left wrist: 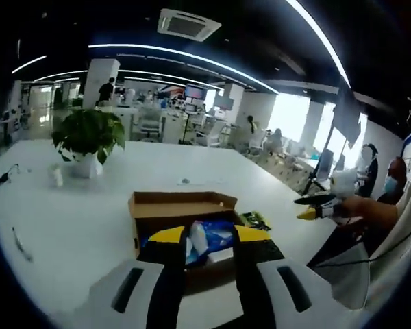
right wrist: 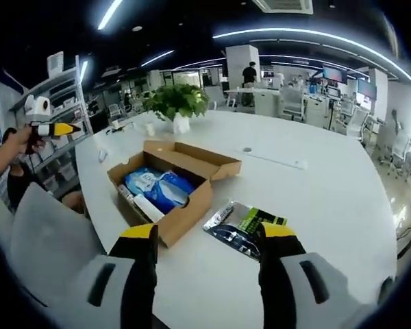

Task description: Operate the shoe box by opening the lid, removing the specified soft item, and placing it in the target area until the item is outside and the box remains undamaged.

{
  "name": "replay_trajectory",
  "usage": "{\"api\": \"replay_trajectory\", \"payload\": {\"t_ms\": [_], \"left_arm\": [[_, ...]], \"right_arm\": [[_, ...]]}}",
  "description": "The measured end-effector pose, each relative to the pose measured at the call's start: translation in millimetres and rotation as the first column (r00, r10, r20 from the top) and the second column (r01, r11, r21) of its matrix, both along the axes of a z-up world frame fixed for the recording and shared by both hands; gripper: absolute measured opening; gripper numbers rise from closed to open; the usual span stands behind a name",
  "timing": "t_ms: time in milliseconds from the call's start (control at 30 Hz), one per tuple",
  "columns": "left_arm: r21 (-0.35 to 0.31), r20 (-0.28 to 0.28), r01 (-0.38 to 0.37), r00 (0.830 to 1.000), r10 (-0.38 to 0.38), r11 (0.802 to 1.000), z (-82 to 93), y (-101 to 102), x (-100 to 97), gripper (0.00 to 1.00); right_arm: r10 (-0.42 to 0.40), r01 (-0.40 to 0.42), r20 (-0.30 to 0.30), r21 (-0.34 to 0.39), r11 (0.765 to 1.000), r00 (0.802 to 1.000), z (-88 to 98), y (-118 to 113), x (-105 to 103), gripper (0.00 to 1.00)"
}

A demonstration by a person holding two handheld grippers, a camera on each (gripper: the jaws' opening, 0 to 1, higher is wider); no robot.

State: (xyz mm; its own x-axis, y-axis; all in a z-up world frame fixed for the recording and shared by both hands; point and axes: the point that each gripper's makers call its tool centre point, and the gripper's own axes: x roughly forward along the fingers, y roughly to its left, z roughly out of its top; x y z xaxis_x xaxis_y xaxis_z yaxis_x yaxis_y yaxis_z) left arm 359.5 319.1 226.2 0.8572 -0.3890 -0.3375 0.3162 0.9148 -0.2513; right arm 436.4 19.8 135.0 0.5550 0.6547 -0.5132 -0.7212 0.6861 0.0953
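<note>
Yellow-tipped jaws of the left tool stand wide and empty over the shoe box; the right tool is likewise spread, holding nothing, above the white tabletop. Judging by the raised lid, opening is done; removal is left. Inside the box lies a blue-and-white soft pack, crinkled. A green-and-silver pouch rests just beside the box.

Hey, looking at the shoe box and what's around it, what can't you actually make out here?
- Left gripper view: the shoe box interior and blue soft pack are mostly hidden behind that gripper's own jaws.
- Right gripper view: print on the blue soft pack and green packet is too small.
- Right gripper view: the box's bottom is covered by its contents.
</note>
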Motion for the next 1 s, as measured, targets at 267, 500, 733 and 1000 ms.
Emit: {"api": "replay_trajectory", "payload": {"t_ms": [267,500,733,1000], "left_arm": [[0.051,0.035,0.014,0.999,-0.016,0.999,4.8,11,13.9,0.28],[0.124,-0.018,0.07,0.997,-0.069,0.99,-18.3,11,21.9,0.27],[0.159,-0.083,0.124,0.99,-0.111,0.98,-42.2,1,38.0,0.26],[0.17,-0.116,0.146,0.985,-0.127,0.975,-63.2,-7,60.4,0.25]], "right_arm": [[0.053,-0.053,-0.011,0.022,0.998,0.999,11.6,20,-10,0.55],[0.101,-0.102,-0.014,-0.031,0.994,0.995,4.5,36,-15,0.52],[0.12,-0.121,-0.016,-0.029,0.992,0.993,4.6,50,-8,0.48],[0.174,-0.174,-0.01,-0.053,0.983,0.985,0.6,66,-2,0.46]]}}
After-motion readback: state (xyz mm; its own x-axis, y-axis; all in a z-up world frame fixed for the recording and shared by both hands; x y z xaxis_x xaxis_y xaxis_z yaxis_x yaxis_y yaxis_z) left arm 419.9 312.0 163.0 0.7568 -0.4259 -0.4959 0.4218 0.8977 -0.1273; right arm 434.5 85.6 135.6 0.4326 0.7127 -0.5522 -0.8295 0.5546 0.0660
